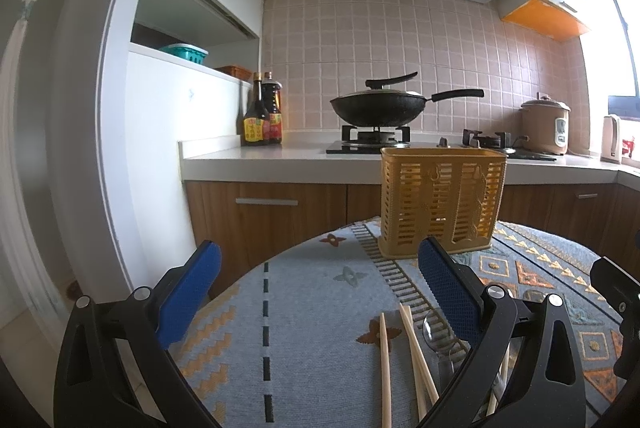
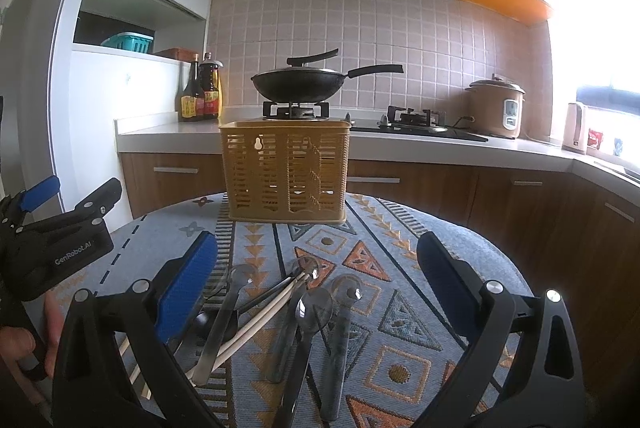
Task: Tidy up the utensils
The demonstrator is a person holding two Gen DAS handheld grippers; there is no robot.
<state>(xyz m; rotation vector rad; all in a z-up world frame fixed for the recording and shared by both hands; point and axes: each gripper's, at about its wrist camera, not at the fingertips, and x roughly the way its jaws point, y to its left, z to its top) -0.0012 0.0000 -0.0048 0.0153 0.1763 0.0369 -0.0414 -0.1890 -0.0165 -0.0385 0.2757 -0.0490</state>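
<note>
Both claws, left and right, gape wide above our table.
Spoons show clearly only from the right; chopsticks get cut off.

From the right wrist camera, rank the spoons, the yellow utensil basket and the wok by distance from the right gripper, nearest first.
1. Spoons: between the right gripper's fingers, on the cloth.
2. Yellow utensil basket: straight ahead, at the table's far edge.
3. Wok: on the stove behind.

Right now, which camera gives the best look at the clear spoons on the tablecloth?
The right wrist view: the clear spoons lie spread out between the open right gripper fingers. The left wrist view shows one spoon, partly hidden behind a finger.
</note>
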